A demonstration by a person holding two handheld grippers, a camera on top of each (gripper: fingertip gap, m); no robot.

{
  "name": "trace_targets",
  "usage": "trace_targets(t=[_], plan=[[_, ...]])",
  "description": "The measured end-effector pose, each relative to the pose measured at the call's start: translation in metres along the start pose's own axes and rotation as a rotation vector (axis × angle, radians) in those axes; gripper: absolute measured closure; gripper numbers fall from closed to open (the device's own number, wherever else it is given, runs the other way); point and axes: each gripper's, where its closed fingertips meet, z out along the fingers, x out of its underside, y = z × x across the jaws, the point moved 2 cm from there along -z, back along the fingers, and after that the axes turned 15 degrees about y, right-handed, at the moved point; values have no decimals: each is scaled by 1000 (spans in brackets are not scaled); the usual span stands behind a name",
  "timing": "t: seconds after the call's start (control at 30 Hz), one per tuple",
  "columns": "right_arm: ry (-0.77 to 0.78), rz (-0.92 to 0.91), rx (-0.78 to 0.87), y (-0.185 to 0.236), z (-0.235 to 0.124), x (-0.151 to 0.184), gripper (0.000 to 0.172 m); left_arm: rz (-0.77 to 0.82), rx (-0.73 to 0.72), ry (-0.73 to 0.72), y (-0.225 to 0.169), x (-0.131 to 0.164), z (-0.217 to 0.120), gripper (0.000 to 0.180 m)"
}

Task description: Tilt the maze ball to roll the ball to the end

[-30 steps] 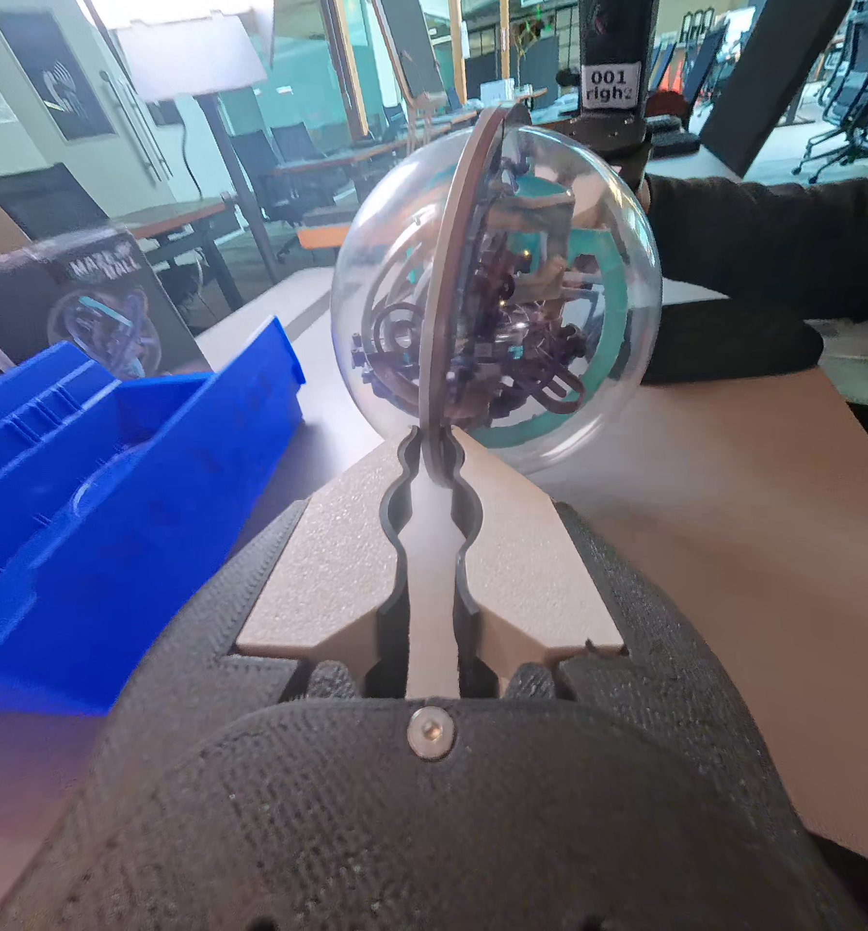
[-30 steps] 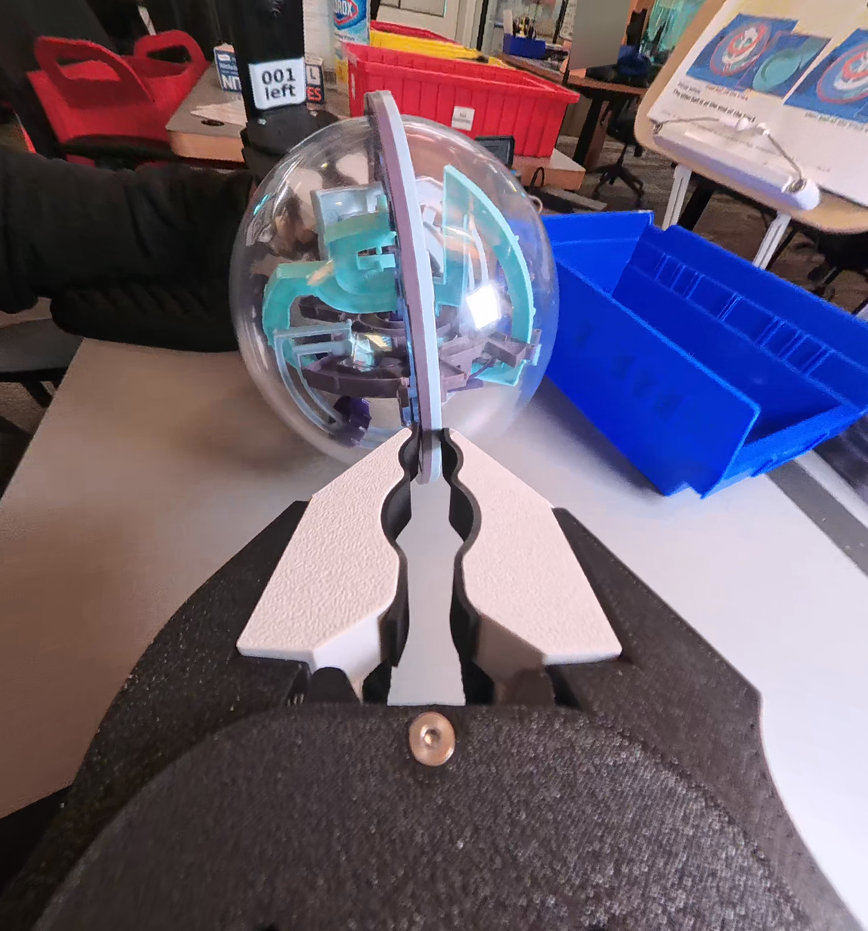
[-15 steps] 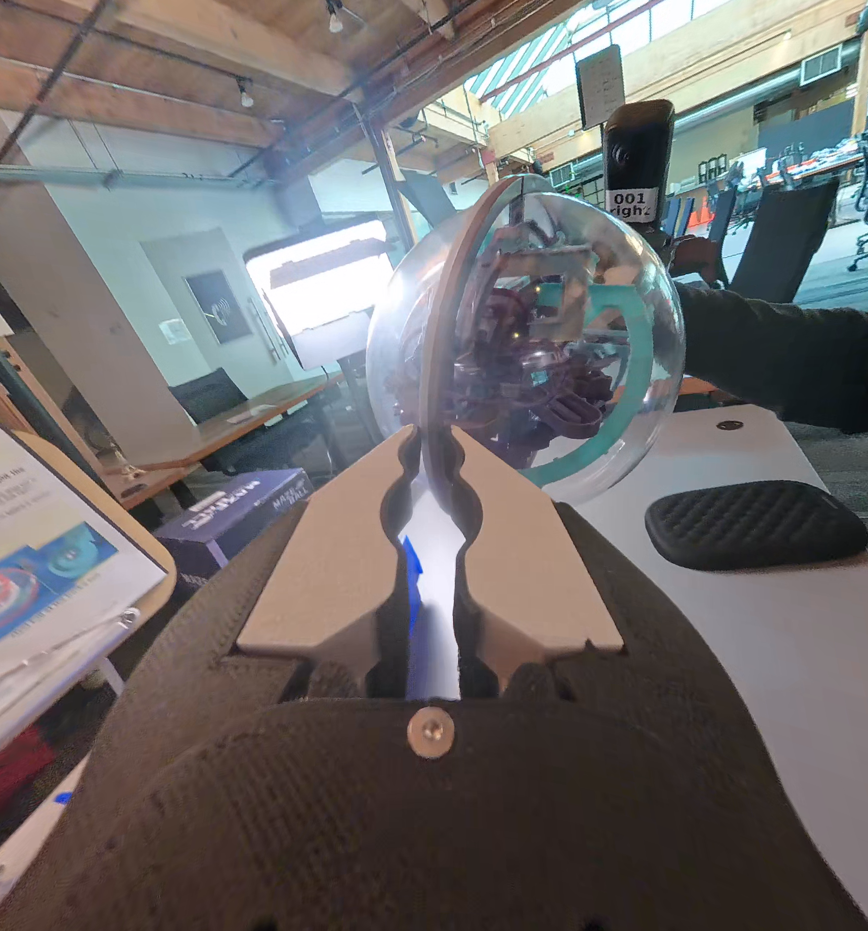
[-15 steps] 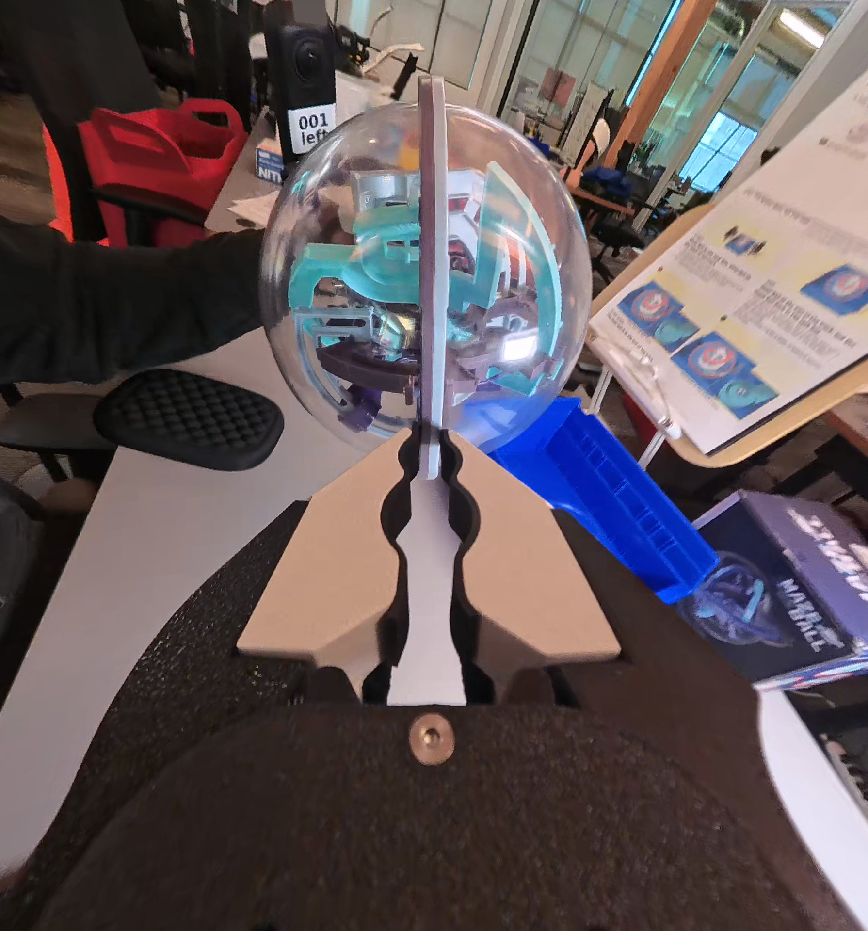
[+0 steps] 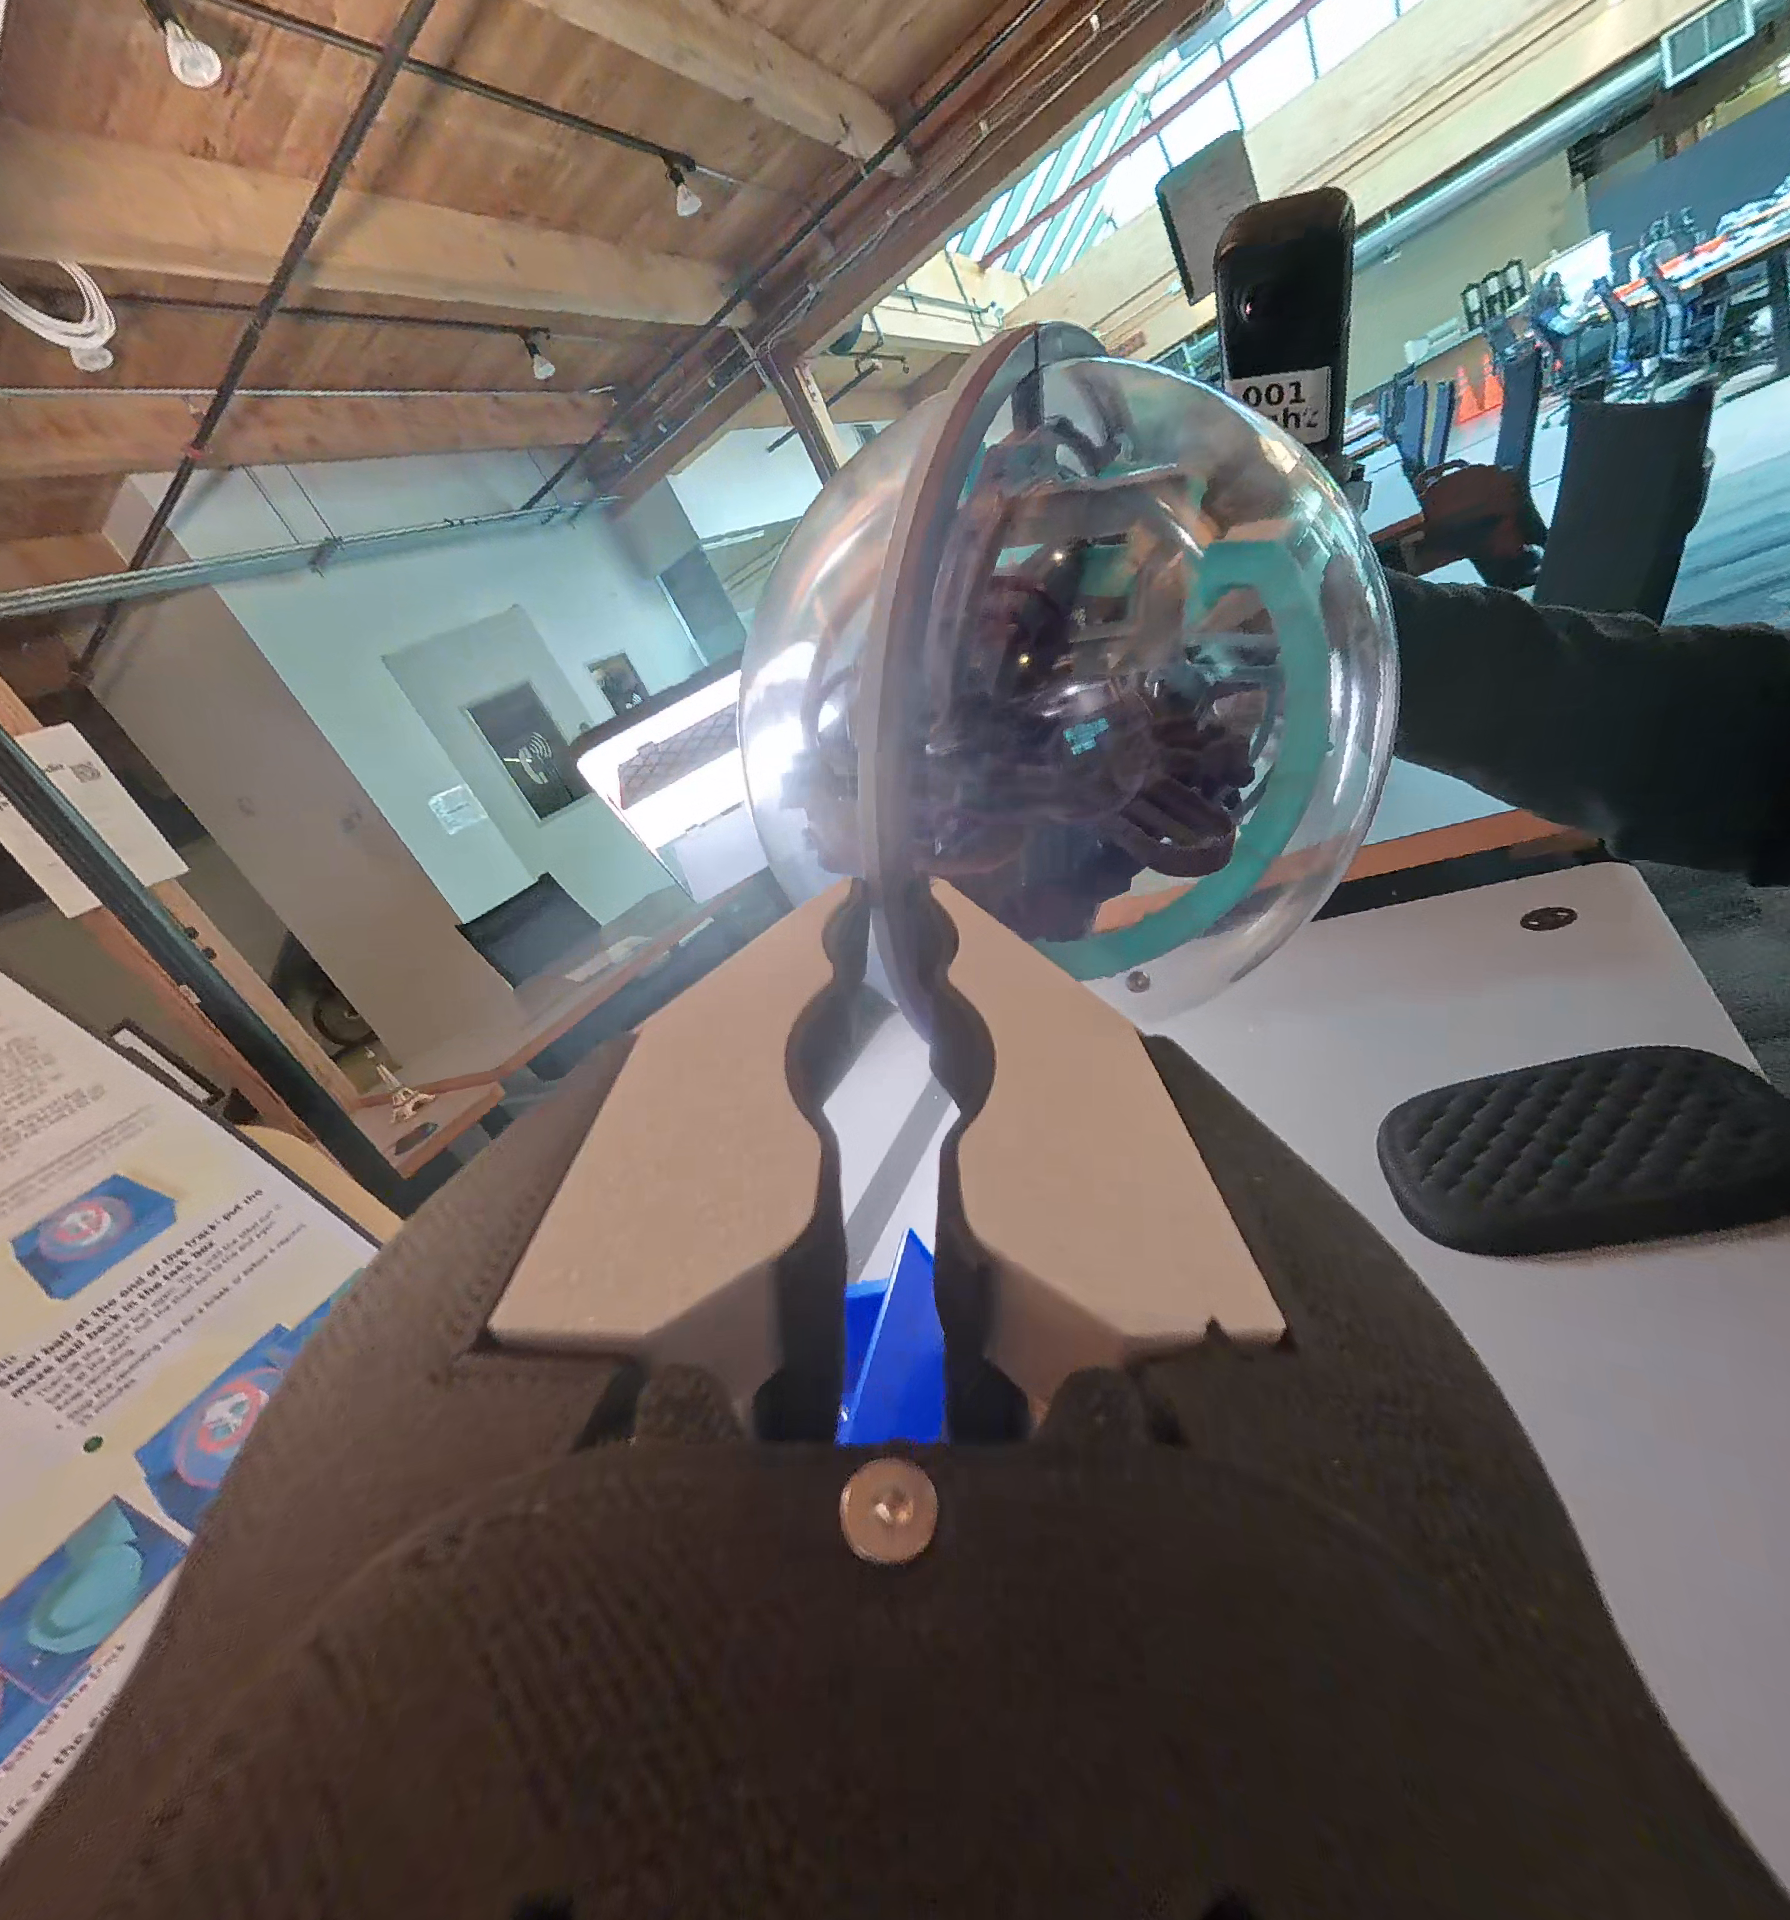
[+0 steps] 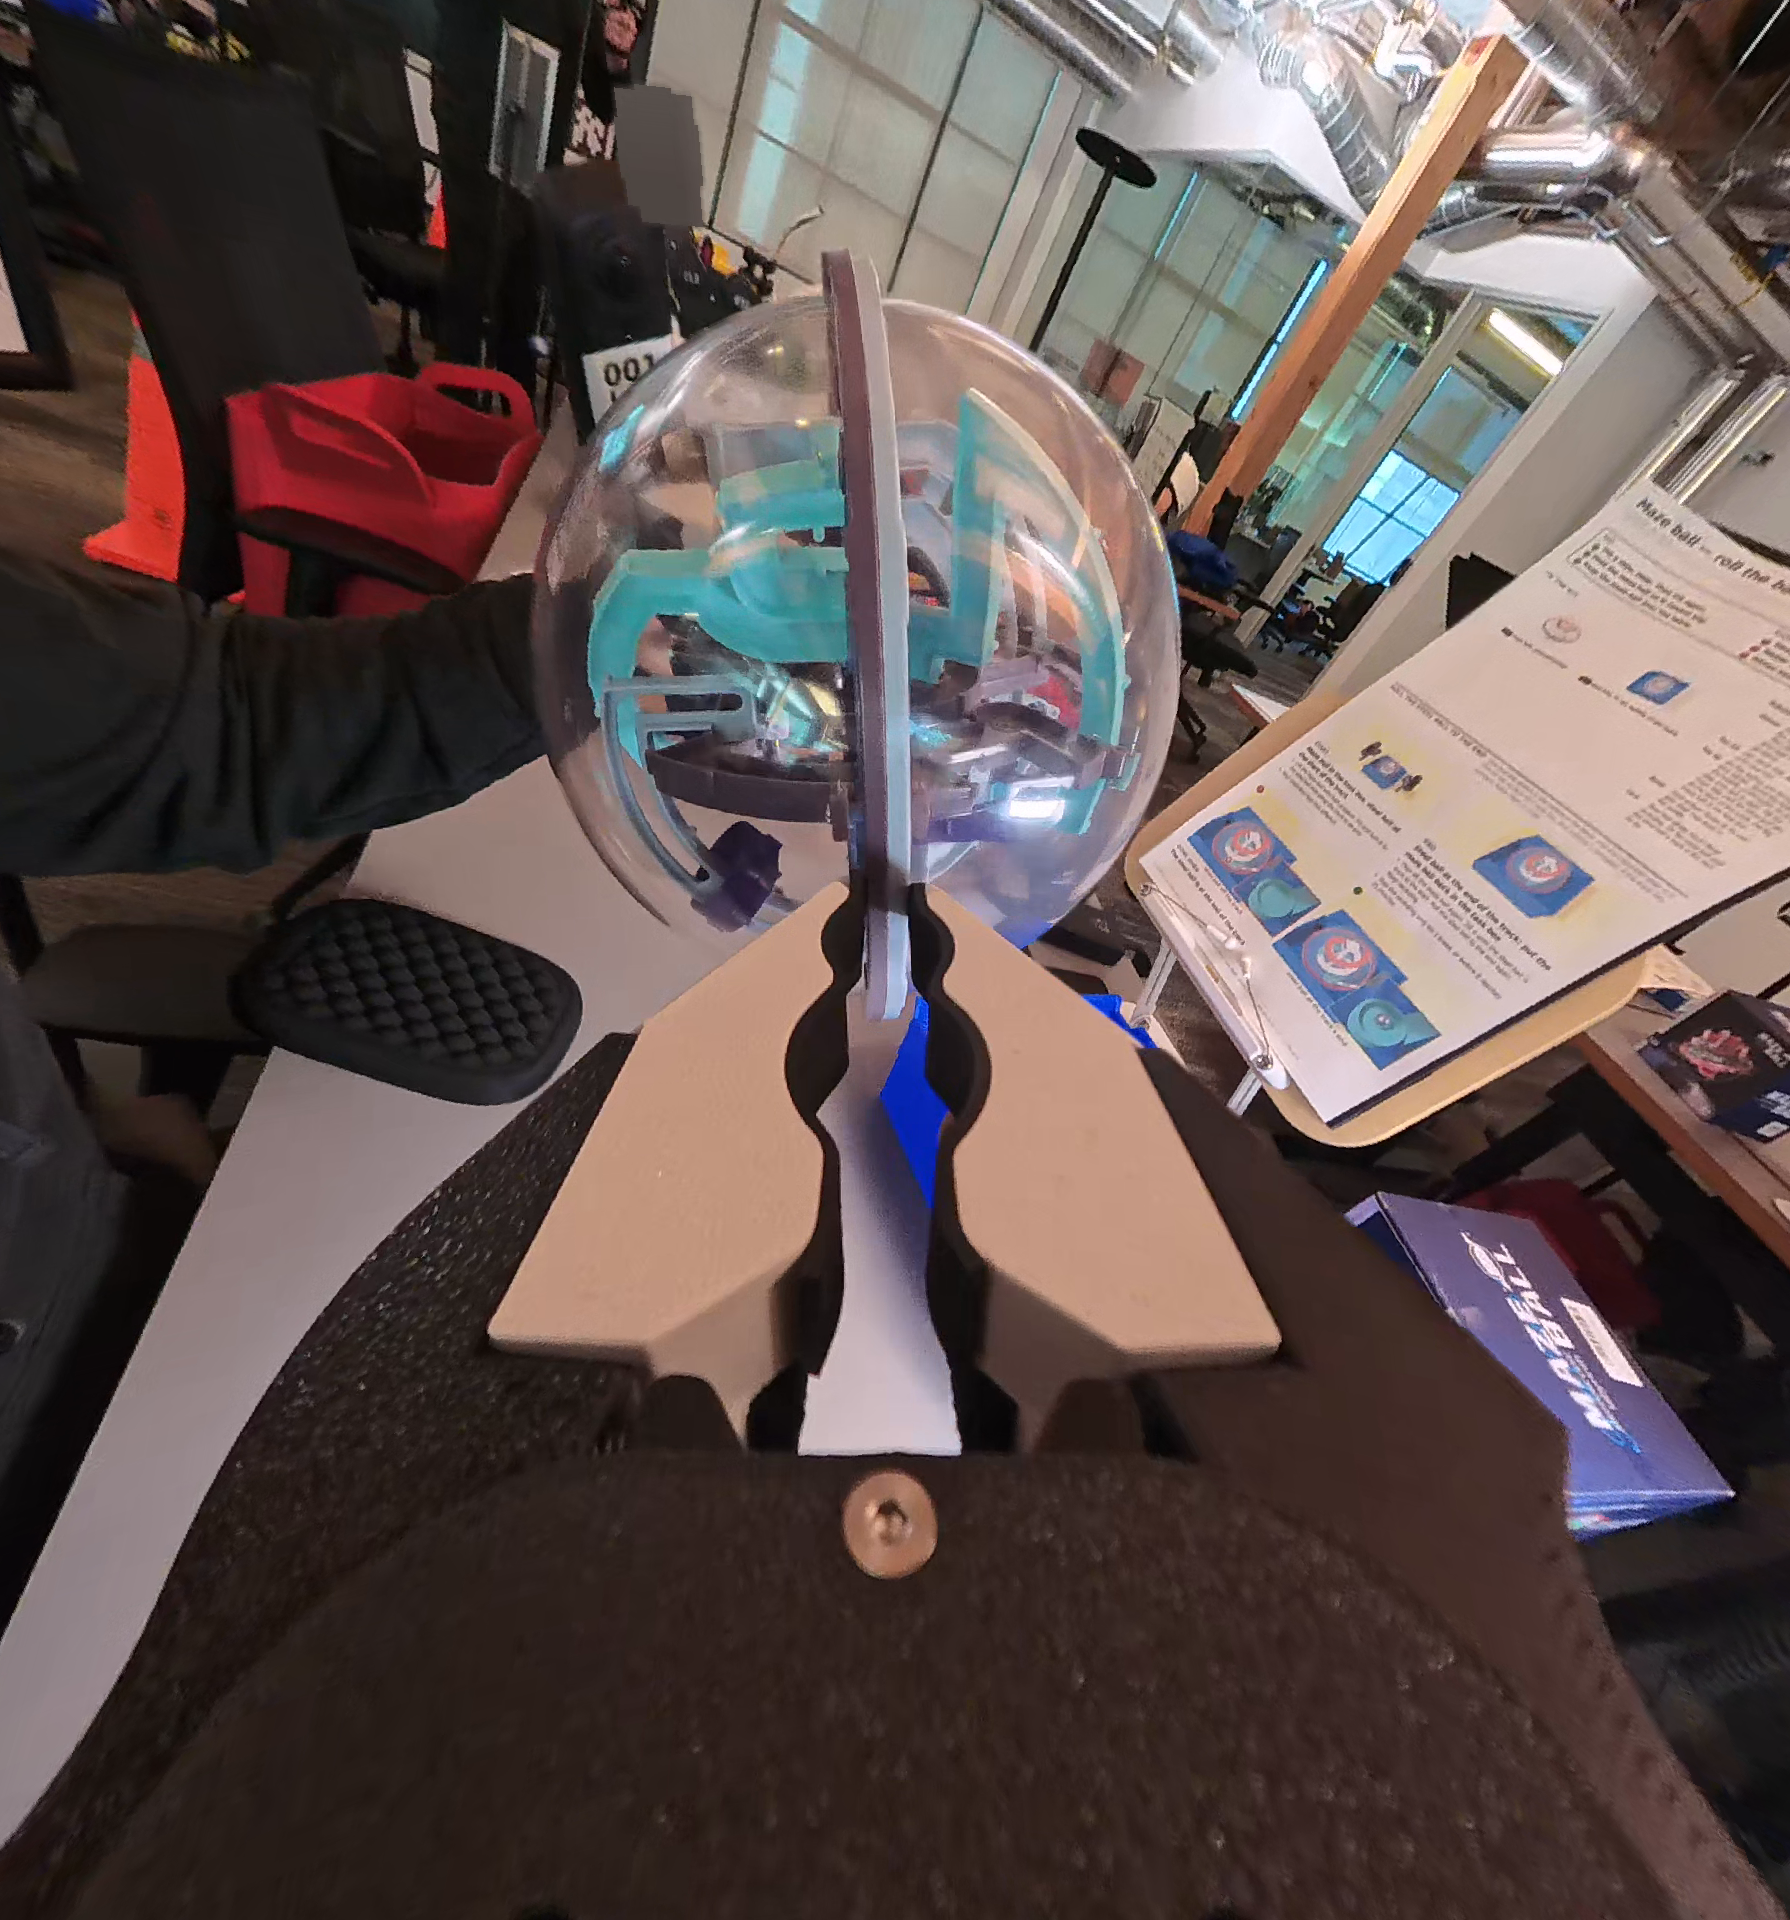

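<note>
Change since a second earlier: the maze ball [image 5: 1067, 686] had been lifted off the bench [image 5: 1556, 1340] and tipped, so the left wrist view took in wooden ceiling beams [image 5: 371, 270] where the blue bin had been.
Maze ball: a clear, glossy plastic sphere, held in the air above the bench's far edge, with teal and dark purple curved tracks inside.
Rim: a thin, flat grey ring [image 6: 870, 623] round the sphere's middle, standing on edge.
Left tongs [image 5: 896, 914]: nearly shut, the matte beige fingers [image 5: 1067, 1132] with wavy black inner edges pinching the rim from both sides.
Right tongs [image 6: 883, 935]: likewise nearly shut on the rim at the opposite side, pads pressed against it.
Steel ball: cannot tell where it sat in the tracks.
Bench: smooth, pale grey, with a black dimpled pad [image 6: 408, 997] at its edge.
Instruction sheet: printed page on a tilted board [image 6: 1493, 831] beside the bench.
Sleeve: dark knit fabric [image 6: 195, 717] behind the sphere.
</note>
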Motion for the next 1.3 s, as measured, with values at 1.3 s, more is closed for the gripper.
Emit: trace_targets(t=[1.3], plan=[[-48,293,-178,26,25,63,166,-163,34,102,-30,40,-1,176]])
